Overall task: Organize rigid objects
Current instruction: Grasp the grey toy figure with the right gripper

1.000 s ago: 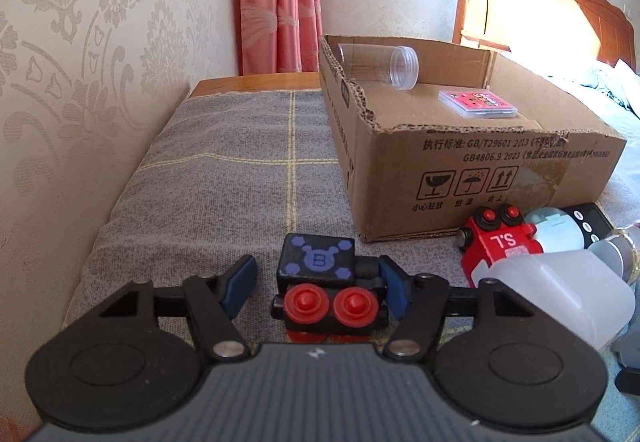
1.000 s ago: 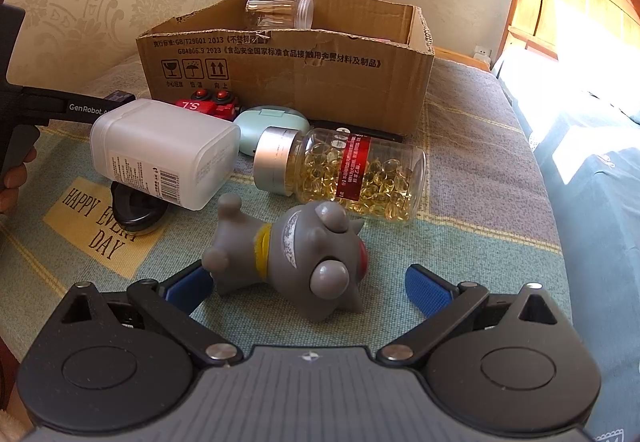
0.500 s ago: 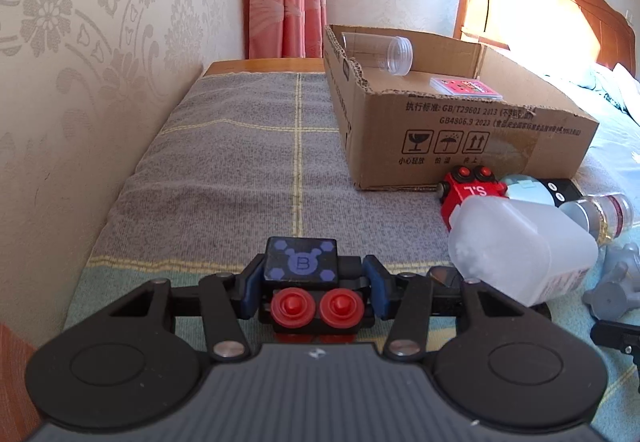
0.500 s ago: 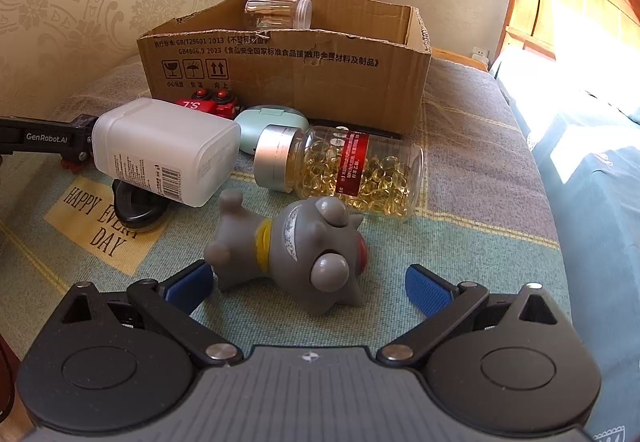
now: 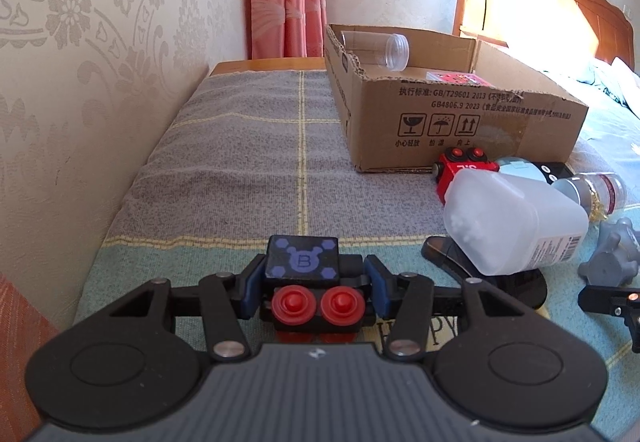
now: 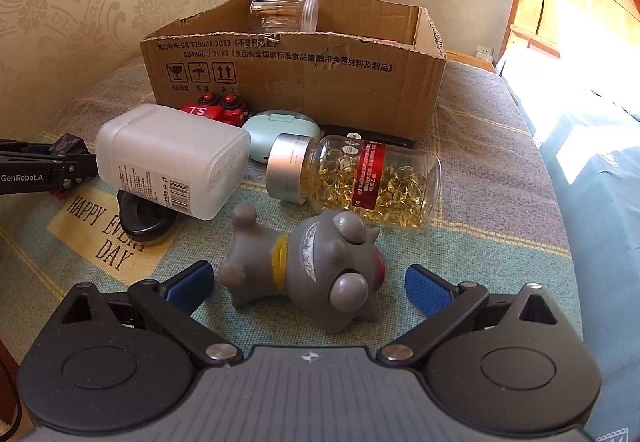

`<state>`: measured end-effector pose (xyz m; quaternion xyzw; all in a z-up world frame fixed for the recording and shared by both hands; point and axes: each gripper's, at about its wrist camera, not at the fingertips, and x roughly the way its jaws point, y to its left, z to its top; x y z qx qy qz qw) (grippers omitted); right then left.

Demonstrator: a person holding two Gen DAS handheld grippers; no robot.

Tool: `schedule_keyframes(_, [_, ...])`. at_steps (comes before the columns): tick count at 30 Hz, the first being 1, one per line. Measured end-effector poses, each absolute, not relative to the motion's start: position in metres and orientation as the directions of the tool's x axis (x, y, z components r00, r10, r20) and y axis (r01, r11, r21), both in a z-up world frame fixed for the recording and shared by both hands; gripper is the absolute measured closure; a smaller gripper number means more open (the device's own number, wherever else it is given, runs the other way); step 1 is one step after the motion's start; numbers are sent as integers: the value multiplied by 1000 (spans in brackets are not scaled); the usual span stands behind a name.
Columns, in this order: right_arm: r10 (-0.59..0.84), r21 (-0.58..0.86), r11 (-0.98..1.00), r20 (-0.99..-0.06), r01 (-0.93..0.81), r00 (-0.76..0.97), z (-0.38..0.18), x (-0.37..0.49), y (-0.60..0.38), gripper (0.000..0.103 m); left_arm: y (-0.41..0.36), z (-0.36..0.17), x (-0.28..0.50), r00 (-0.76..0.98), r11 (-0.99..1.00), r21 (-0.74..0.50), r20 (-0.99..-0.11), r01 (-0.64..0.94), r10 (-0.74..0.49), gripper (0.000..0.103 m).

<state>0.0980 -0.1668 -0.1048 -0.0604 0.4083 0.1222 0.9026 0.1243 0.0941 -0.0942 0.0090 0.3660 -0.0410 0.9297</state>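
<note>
Carefully, I kept my left gripper (image 5: pixel 313 284) clenched on the black toy block (image 5: pixel 308 282), planning a level carry over the cardboard box (image 5: pixel 460 121) wall.

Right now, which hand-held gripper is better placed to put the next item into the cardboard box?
Left. The left hand-held gripper is shut on the black toy block, ready to carry to the cardboard box. The right hand-held gripper stands open around the grey toy figure, not gripping it.
</note>
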Motion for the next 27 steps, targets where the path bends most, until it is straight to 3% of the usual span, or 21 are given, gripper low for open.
schedule_keyframes(8, [181, 29, 970, -756, -243, 630, -102, 101, -164, 0, 96, -96, 118, 731, 995, -8, -678, 96, -76, 38])
schedule_keyframes(13, [172, 33, 974, -751, -223, 637, -101, 101, -164, 4, 96, -97, 120, 734, 995, -13, -674, 101, -83, 38])
schedule_keyframes(21, [137, 13, 982, -741, -191, 657, -99, 99, -164, 22, 96, -95, 121, 731, 995, -26, -677, 91, -85, 51])
schedule_keyframes(27, [144, 19, 981, -742, -193, 655, -97, 100, -165, 25, 97, -93, 121, 720, 996, -39, -689, 85, -88, 52])
